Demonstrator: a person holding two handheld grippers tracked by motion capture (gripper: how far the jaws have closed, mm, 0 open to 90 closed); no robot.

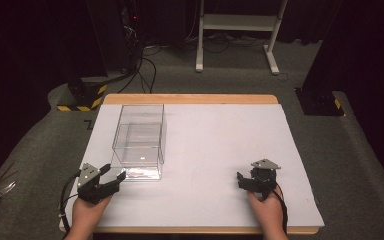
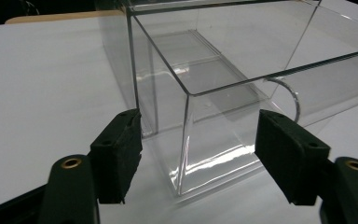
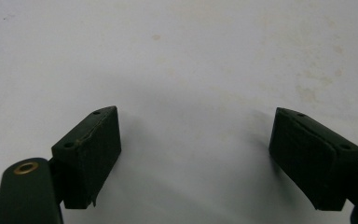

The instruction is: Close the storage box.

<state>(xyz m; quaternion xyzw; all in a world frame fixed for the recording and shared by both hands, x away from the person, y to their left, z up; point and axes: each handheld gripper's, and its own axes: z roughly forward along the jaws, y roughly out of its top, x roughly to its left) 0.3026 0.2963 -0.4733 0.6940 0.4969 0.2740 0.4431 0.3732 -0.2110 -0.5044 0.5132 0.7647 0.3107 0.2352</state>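
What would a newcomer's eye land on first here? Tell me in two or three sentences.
First the clear box, standing on the left half of the white table with nothing visible inside. Next the left gripper, just in front of the box's near corner with its jaws apart and not touching it. The right gripper rests open on the bare sheet at the near right.
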